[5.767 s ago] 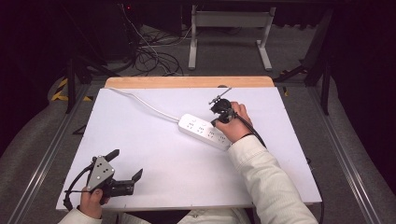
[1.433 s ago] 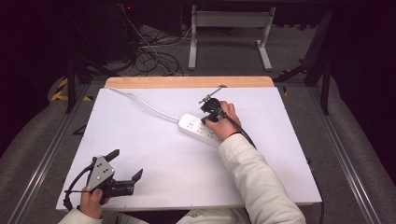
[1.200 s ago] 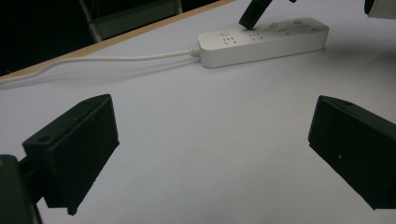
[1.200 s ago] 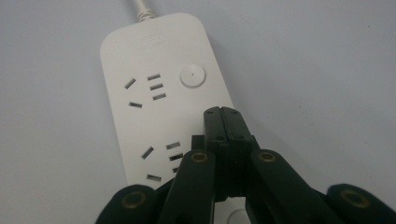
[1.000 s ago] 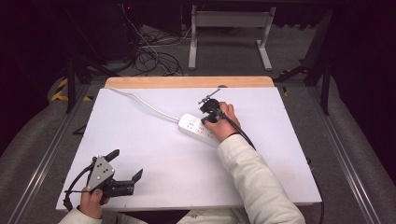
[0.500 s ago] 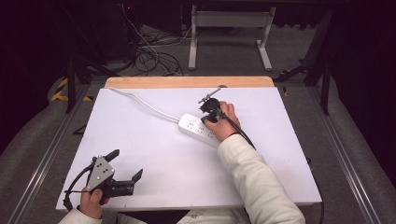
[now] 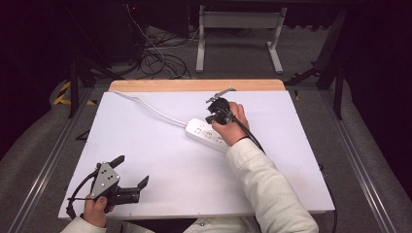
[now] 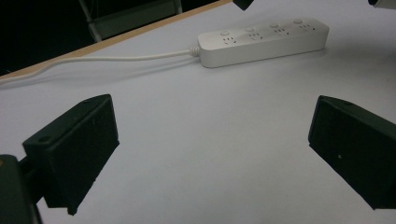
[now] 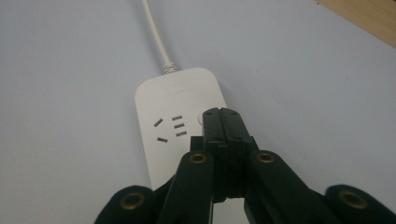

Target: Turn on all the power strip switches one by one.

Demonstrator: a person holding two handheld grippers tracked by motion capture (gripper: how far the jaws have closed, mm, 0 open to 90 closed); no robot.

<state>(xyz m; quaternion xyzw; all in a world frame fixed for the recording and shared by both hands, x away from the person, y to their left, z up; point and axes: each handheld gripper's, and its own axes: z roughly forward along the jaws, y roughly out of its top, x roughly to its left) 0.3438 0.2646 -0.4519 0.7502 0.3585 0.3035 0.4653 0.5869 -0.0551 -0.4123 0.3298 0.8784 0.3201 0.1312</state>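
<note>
a white power strip (image 7: 208, 134) lies flat on the white tabletop (image 7: 160, 160), a little right of centre and toward the far side, set at a slant with its cord end pointing left and far. its white cord (image 7: 150, 108) runs off from that end toward the far left corner of the tabletop. the right gripper (image 7: 214, 116) is held over the cord end of the strip, its fingers pressed together with nothing between them, and in the right gripper view their joined tips sit right at a round button beside the first socket; whether they press it or only touch it cannot be told. the left gripper (image 7: 130, 172) rests low at the near left of the tabletop, well apart from the strip, its fingers spread wide and empty, looking across at the strip's long side. the strip looks like a rigid plastic bar, light for its length, smooth and probably a bit slippery on this smooth surface, so a push on a button from above may make it skate unless the force goes straight down. to lift or steady it, the best hold would seem to be across its narrow width near the middle, on the two long side walls, clear of the sockets and buttons. the cord is limp but springy and will likely tug the end it joins.
</note>
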